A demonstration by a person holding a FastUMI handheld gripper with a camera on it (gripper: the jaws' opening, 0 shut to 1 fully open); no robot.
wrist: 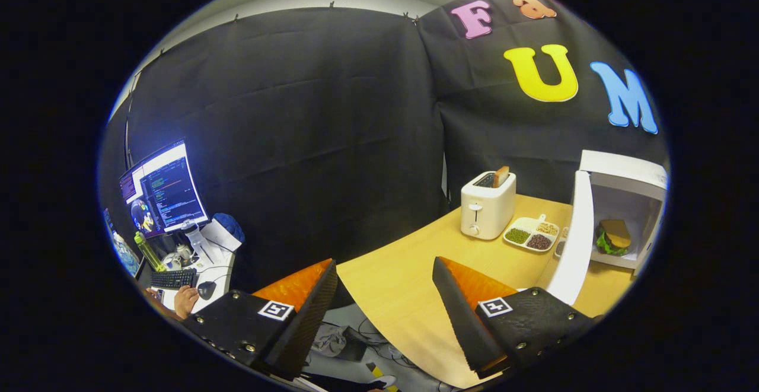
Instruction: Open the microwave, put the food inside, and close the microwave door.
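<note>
Here the gripper (385, 285) hung with its fingers (308, 297) spread wide, holding and touching nothing, over the near edge of the wooden table (409, 267). Well beyond them the white microwave (622, 202) stood with its door (572, 244) swung open, and the sandwich (614, 236) lay inside. A toaster (487, 205) and a sectioned tray (532, 233) sat just beside it.

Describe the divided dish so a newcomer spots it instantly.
Start at the wooden table, beyond the open hand-held gripper. Between the white toaster and the open microwave door lies the divided dish. It alone is flat, white, holding green, tan and dark grains in separate compartments.
</note>
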